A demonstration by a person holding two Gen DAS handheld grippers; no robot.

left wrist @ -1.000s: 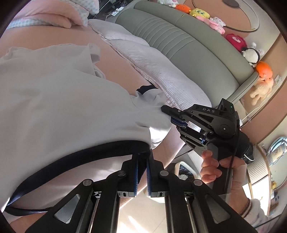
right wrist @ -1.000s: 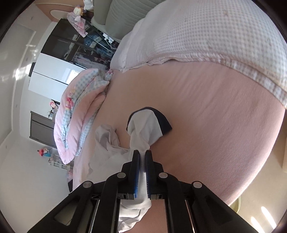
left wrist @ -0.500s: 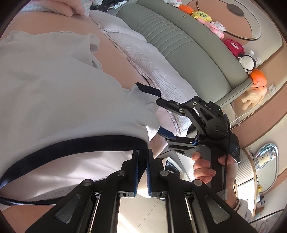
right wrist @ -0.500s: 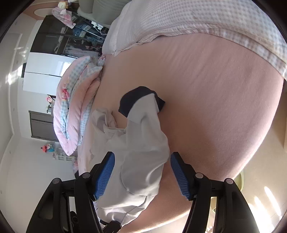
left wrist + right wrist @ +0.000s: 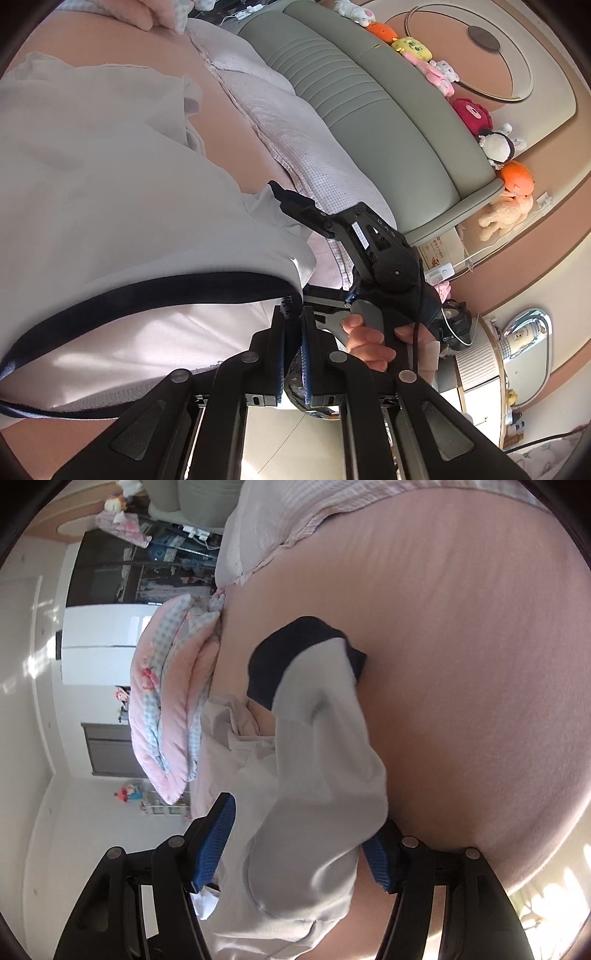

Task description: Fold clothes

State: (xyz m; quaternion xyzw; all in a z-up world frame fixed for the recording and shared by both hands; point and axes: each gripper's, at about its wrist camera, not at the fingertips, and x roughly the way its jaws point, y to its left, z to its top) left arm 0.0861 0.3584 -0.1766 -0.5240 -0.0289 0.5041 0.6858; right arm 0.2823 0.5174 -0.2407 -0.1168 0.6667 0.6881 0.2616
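The shirt (image 5: 110, 206), pale grey-white with a dark navy hem band and a navy sleeve cuff, lies spread on the pink bed (image 5: 480, 664), close to the bed's near edge. Its hem runs along that edge, and the left gripper (image 5: 293, 332) is clenched on the hem, the dark band pinched between its blue pads with no gap to be seen. On the far side of the shirt from that hem, one short sleeve (image 5: 314, 701) lies flat on the bed, its navy cuff pointing away toward the pillow end. The right gripper (image 5: 301, 843) has just been opening and now stands released, its blue pads (image 5: 216, 843) well apart on either side of the sleeve's fabric, which lies between them without being pressed. In the left wrist view the right gripper shows beside the shirt's sleeve, with a hand (image 5: 373, 347) wrapped around its grip. Beyond the shirt, a checked pillow (image 5: 295, 147) lies against a grey-green padded headboard (image 5: 369, 110), and a row of soft toys (image 5: 469, 110) sits on the ledge behind it. To the other side of the shirt a folded pink and blue checked quilt (image 5: 173, 709) rests on the bed.
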